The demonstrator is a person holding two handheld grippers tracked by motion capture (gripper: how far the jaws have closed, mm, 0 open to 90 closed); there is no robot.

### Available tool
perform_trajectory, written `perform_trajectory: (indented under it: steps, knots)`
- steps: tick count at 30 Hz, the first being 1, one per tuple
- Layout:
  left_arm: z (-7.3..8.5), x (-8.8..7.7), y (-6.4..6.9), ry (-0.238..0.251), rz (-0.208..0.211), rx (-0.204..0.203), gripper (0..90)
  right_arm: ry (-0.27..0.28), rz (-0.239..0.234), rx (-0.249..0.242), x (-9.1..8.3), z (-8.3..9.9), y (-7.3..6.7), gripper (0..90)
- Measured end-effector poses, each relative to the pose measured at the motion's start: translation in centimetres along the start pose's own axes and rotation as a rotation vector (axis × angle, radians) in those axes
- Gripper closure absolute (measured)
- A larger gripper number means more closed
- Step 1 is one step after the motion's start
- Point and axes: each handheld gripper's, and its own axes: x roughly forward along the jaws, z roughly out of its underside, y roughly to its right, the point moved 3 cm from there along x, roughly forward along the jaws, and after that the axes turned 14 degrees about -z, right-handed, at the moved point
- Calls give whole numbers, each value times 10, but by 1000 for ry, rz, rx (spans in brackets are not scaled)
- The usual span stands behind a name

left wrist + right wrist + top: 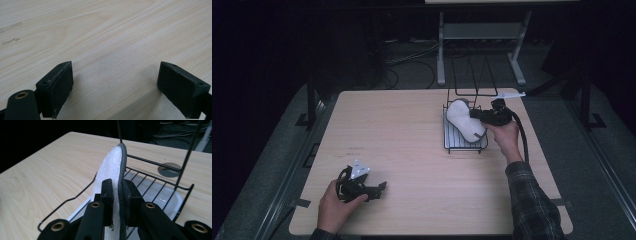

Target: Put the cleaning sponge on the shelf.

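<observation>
Right fingers [117, 192] clamped on white insole [110, 167], standing on edge in wire rack [464, 142] at two o'clock on desk [412, 130]. Left fingers [115, 85] spread apart, grasping nothing, at seven o'clock.

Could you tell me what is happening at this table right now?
A person is working with two hand-held grippers. The right gripper is shut on the edge of a white insole, holding it on edge over a black wire rack near the table's far right. The left gripper rests open above bare wood at the near left, holding nothing.
</observation>
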Motion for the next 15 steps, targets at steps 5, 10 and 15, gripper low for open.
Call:
perform_trajectory:
  steps: [5, 10, 15]
  knots:
    - [0, 0, 0, 0, 0, 0, 127, -6, 11, 7, 3, 2, 5, 776]
    - [0, 0, 0, 0, 0, 0, 126, -25, 43, 4, 8, 7, 11, 748]
    - [0, 0, 0, 0, 0, 0, 127, -63, 76, 6, 13, 11, 14, 691]
